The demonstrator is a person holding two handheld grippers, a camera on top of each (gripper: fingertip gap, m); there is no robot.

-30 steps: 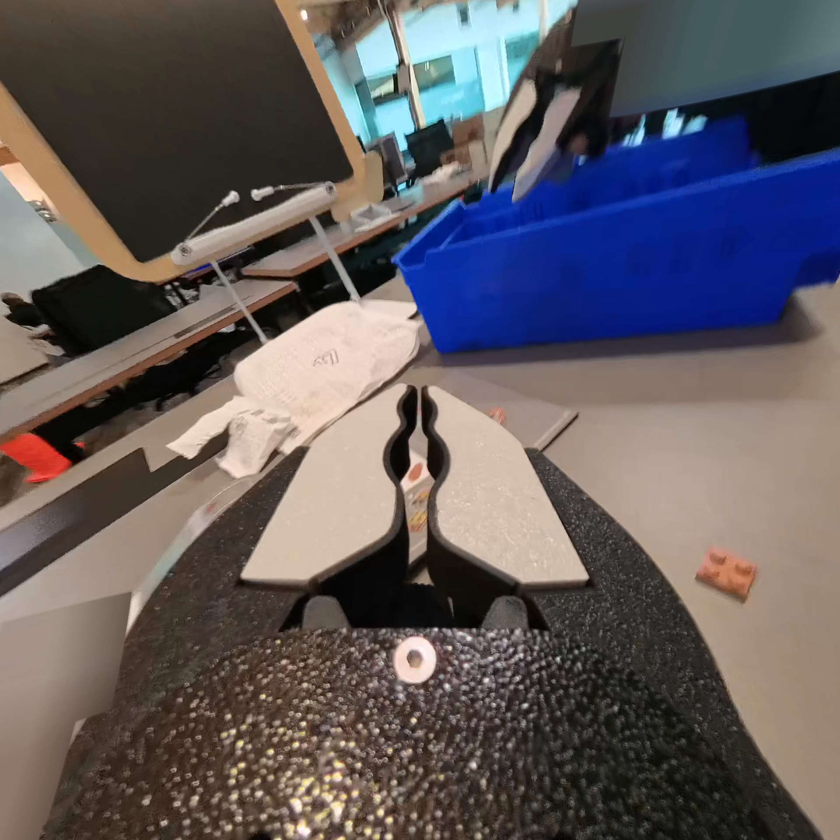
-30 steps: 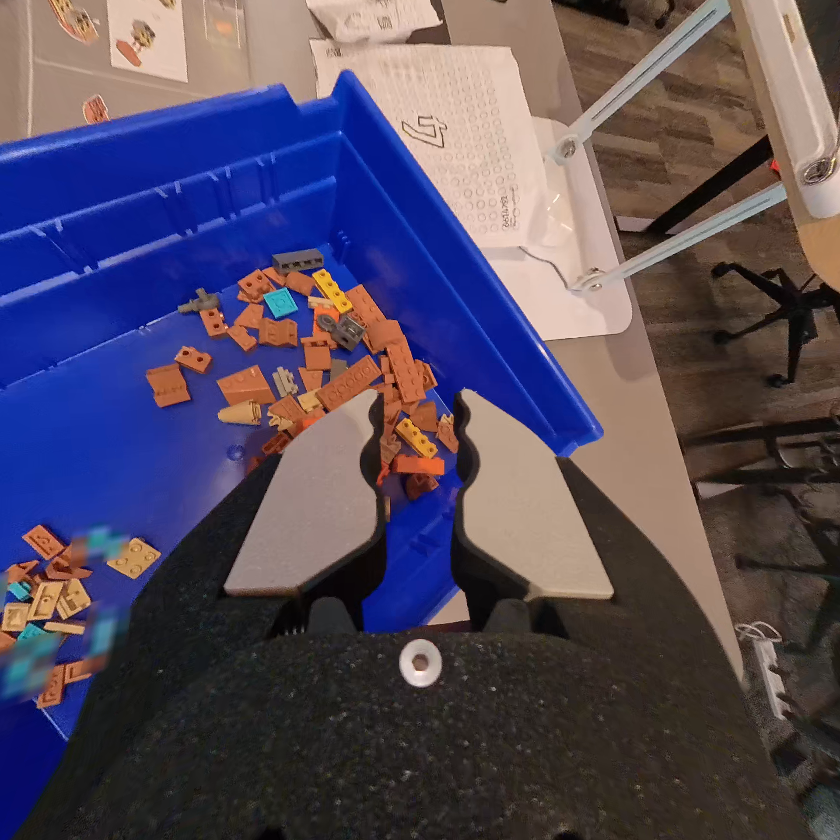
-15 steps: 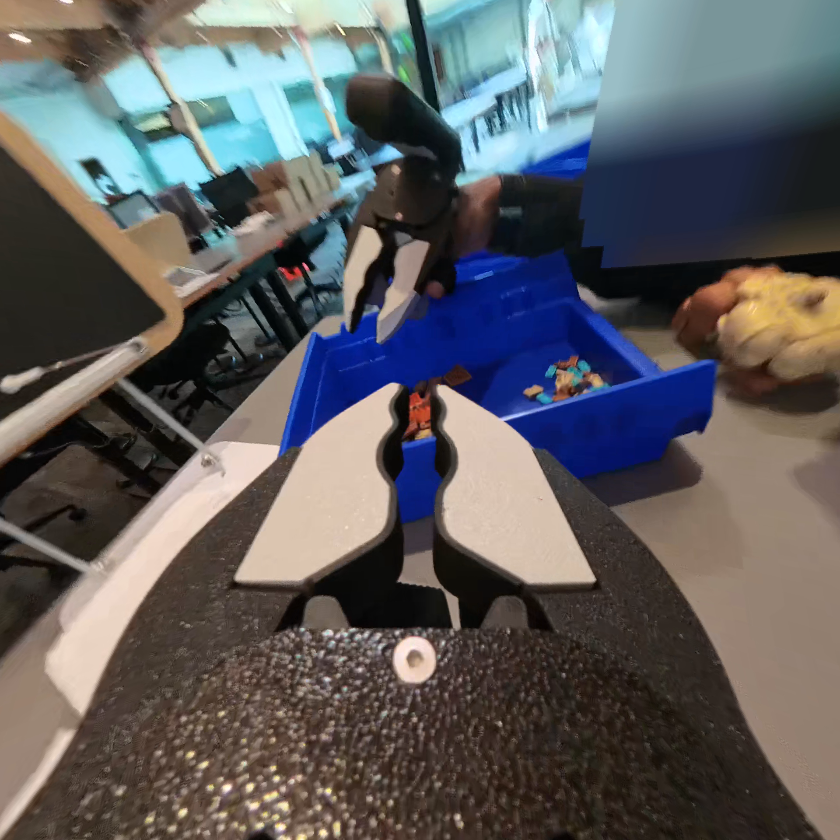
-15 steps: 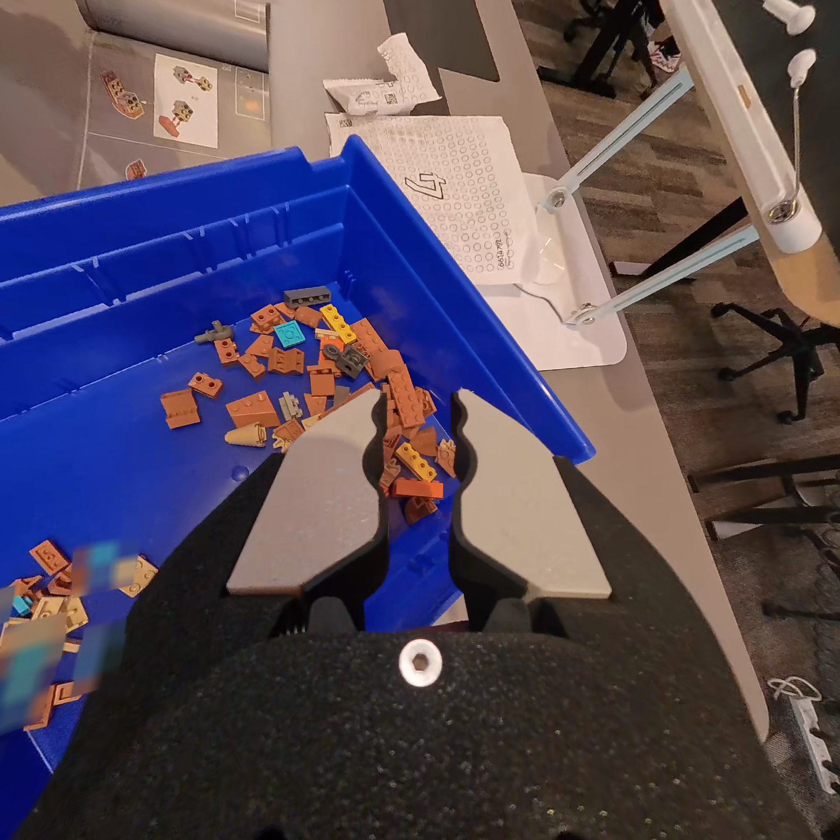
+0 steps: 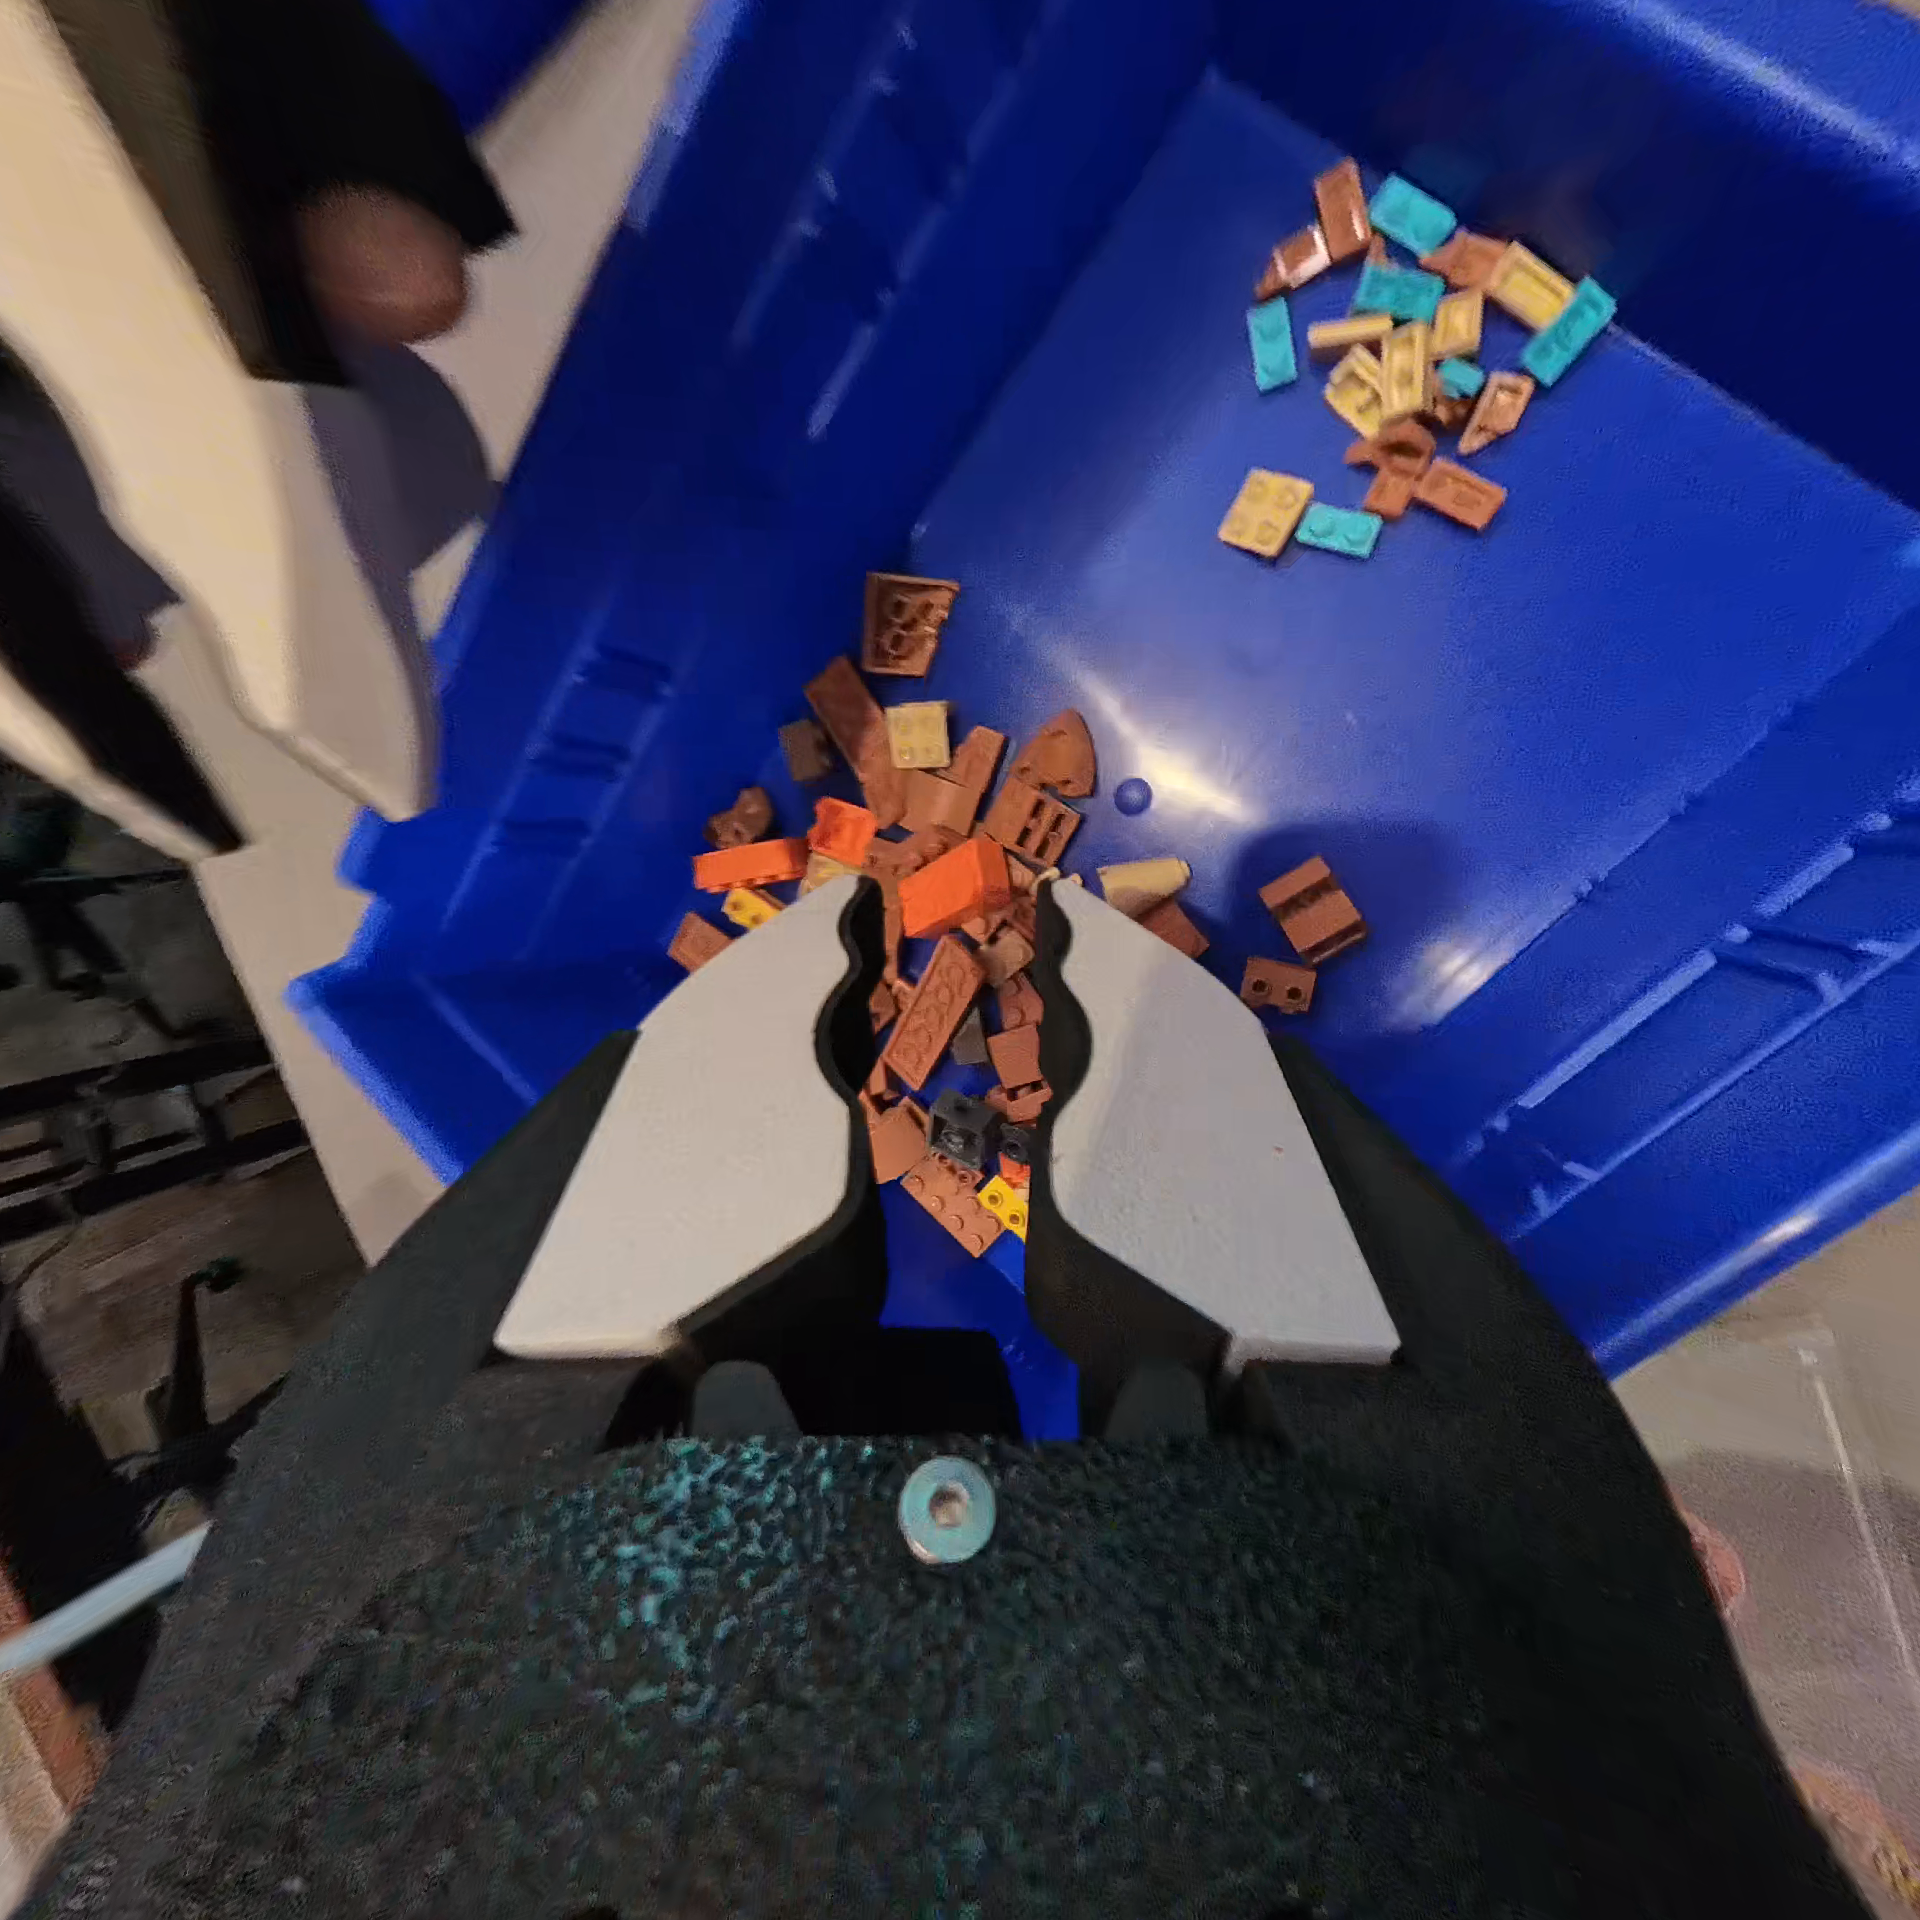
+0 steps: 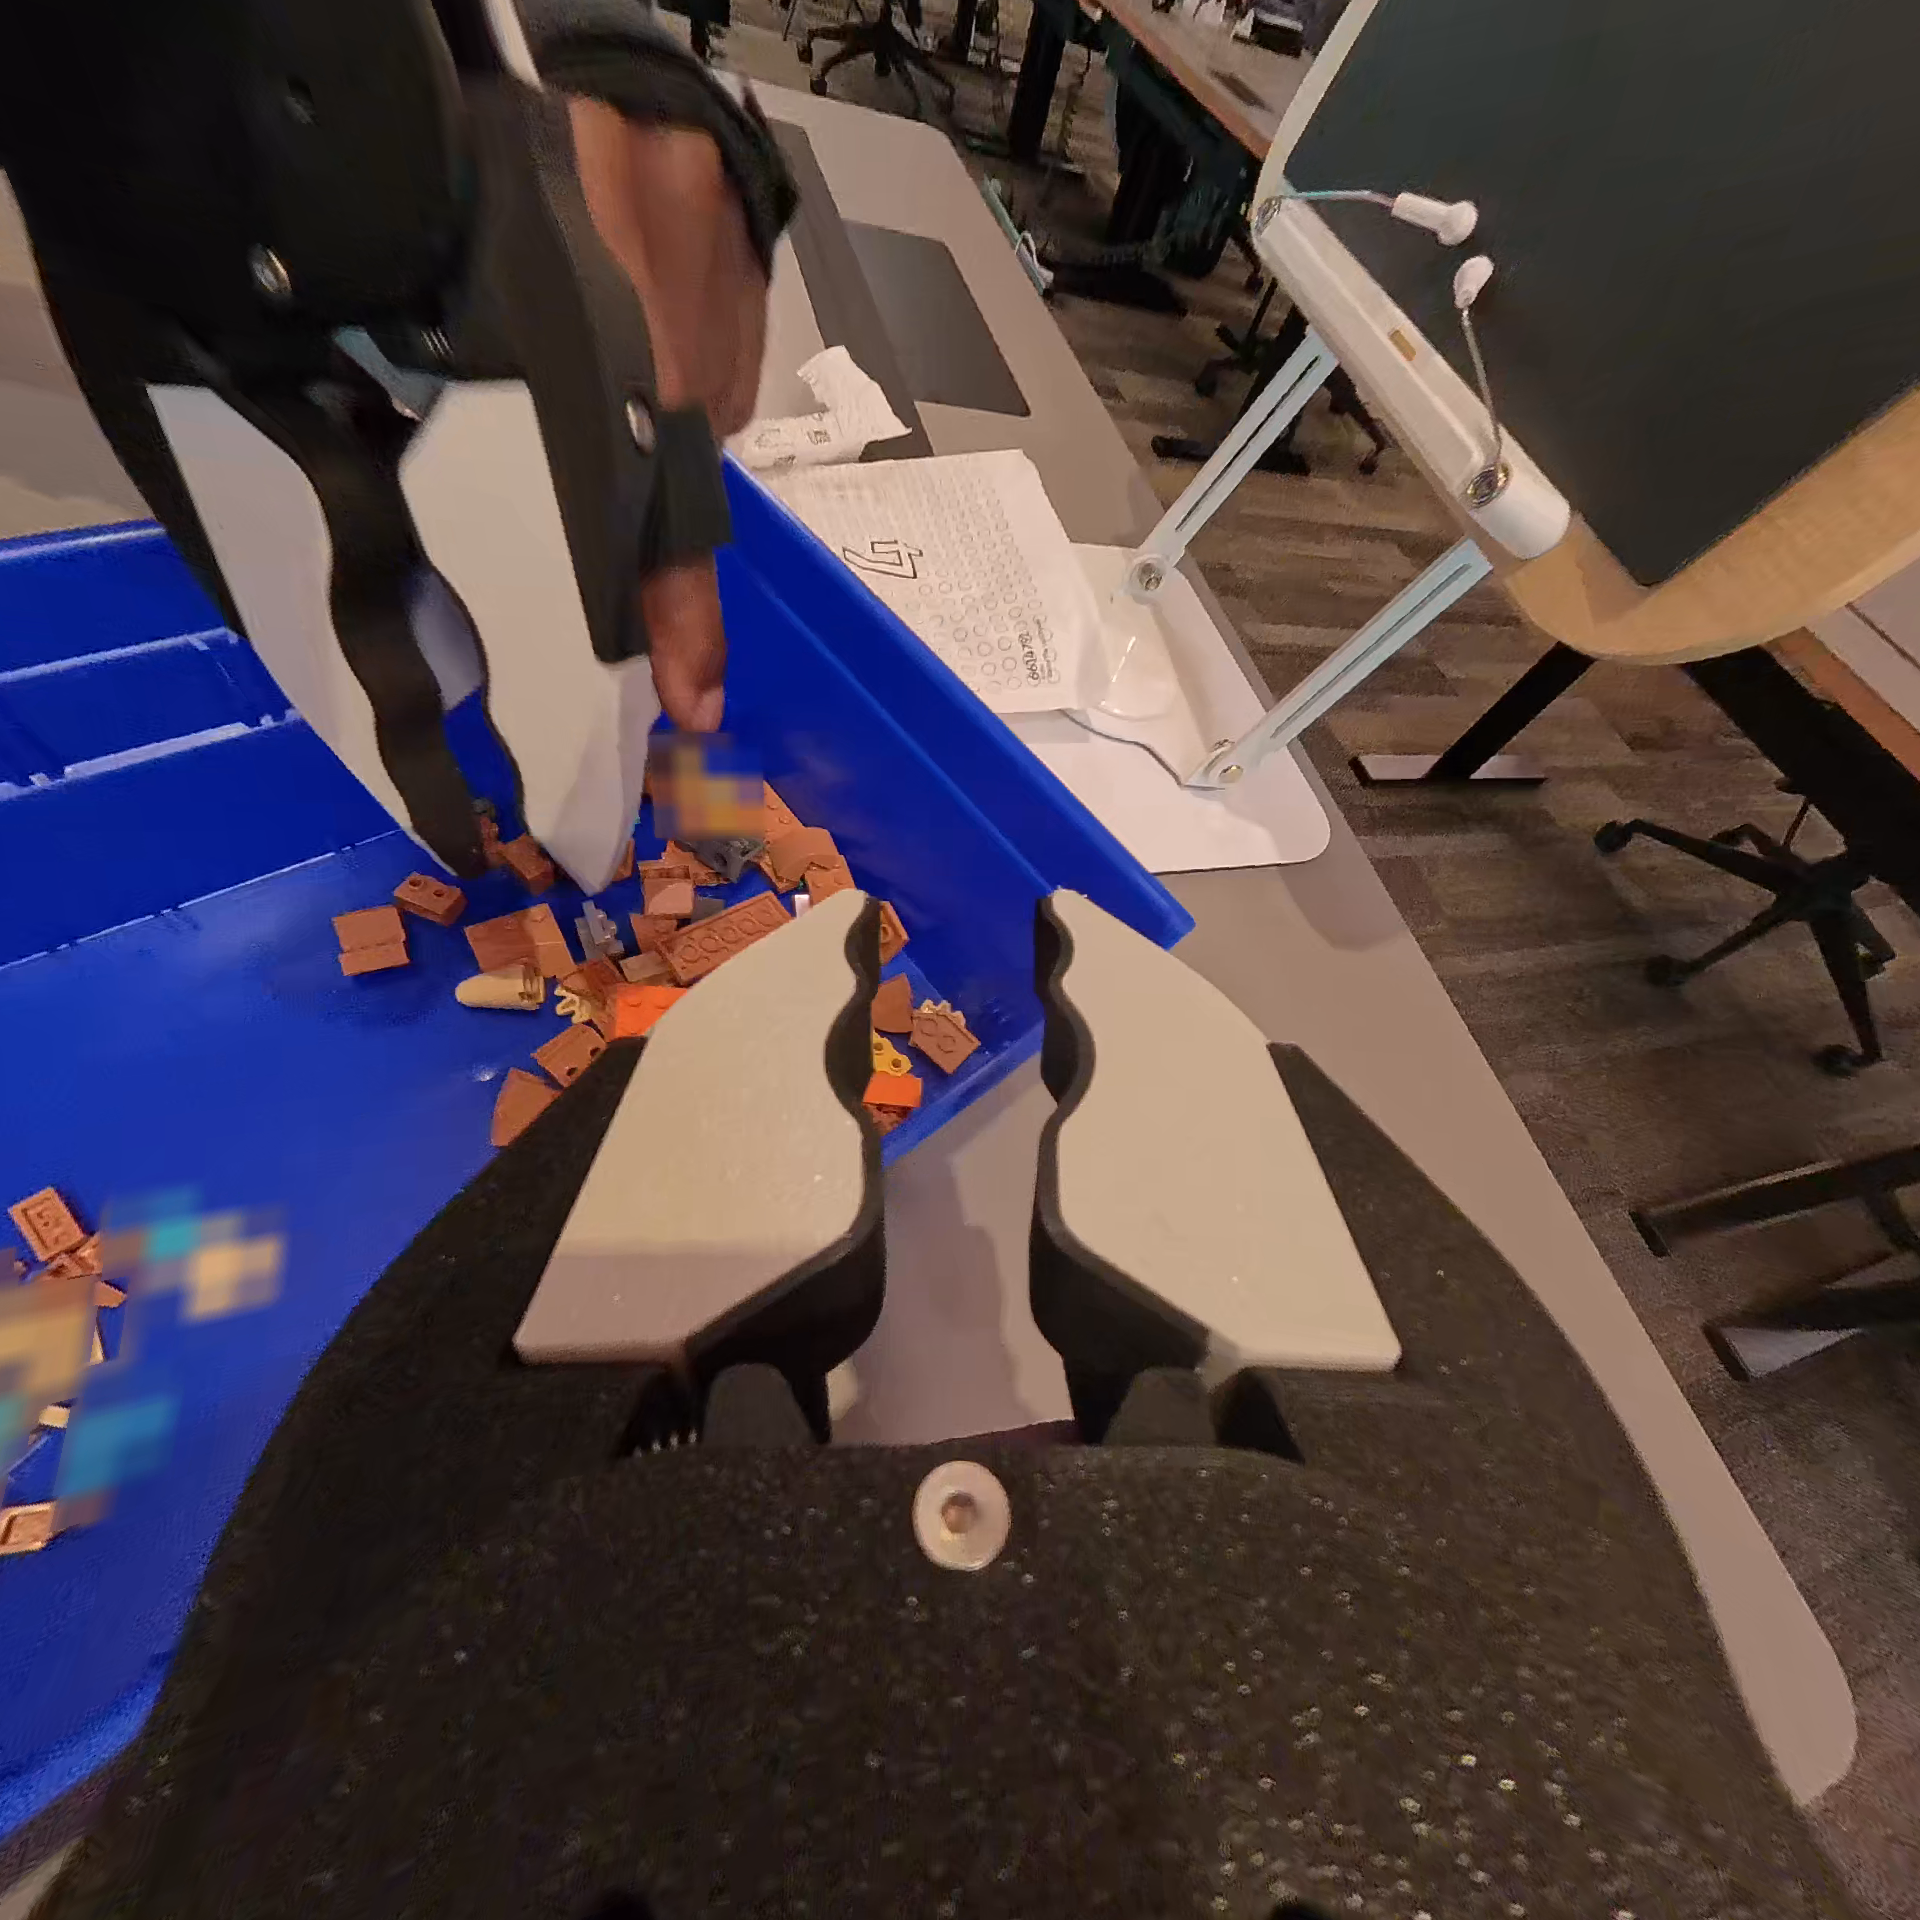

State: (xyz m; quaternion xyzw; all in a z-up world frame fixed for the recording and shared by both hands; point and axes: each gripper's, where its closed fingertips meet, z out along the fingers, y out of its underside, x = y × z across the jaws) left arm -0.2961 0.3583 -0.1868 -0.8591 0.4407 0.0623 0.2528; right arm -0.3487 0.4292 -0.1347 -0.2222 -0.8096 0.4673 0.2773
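Left wrist view: the left gripper [image 5: 951, 899], jaws apart and clamping nothing, hangs over a heap of brown and orange bricks [image 5: 935, 894] in a blue bin [image 5: 1558, 727]. Right wrist view: the right gripper [image 6: 951, 914], jaws apart and bare, hovers at the bin's corner above a grey table [image 6: 1382, 1039]; office chairs [image 6: 1766, 894] stand on wood-look flooring.

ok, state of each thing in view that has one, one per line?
left gripper: open, tips down in the brick pile, nothing clamped.
right gripper: open, empty, above the bin's near corner.
blue bin: upright, no lid, on the grey table.
brown and orange bricks: loose heap on the bin floor.
teal and tan bricks: separate loose cluster.
white bag: lying flat beside the bin.
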